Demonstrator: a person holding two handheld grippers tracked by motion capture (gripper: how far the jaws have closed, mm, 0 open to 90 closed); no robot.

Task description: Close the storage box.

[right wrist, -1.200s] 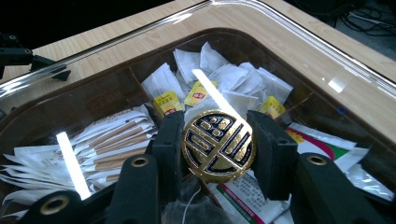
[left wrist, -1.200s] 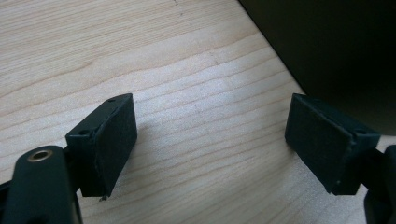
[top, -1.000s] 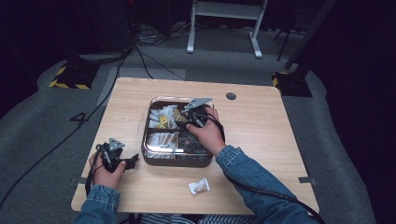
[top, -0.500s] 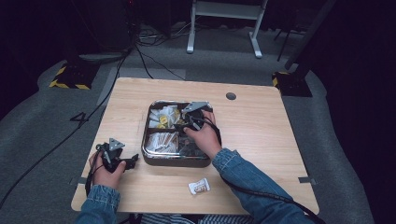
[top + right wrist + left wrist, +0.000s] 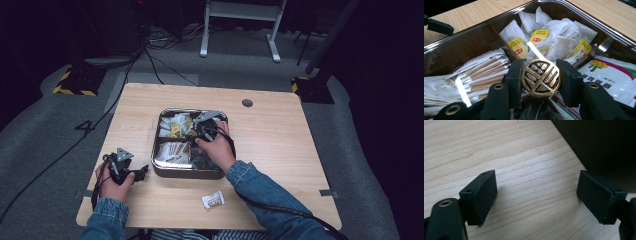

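A round black and gold disc (image 5: pixel 540 77) is clamped between the two black jaws of my right gripper (image 5: pixel 541 78). That right gripper (image 5: pixel 200 131) hovers over the middle of a metal tray (image 5: pixel 157 167) with several compartments. The tray holds white tea bags with yellow tags (image 5: pixel 554 42), paper-wrapped brown sticks (image 5: pixel 481 75) and a white sachet with a flower print (image 5: pixel 609 72). My left gripper (image 5: pixel 131 172) rests on the wooden table left of the tray. Its jaws stand wide apart over bare wood (image 5: pixel 536 192), nothing between them.
A small white packet (image 5: pixel 213 200) lies on the table near the front edge, right of centre. A round cable hole (image 5: pixel 247 103) sits near the table's far edge. The tray's dark wall (image 5: pixel 604 147) rises just beyond the left gripper. Cables cross the floor behind.
The right hand and gripper have shifted slightly toward the tray's left compartments. The left gripper has stayed put.
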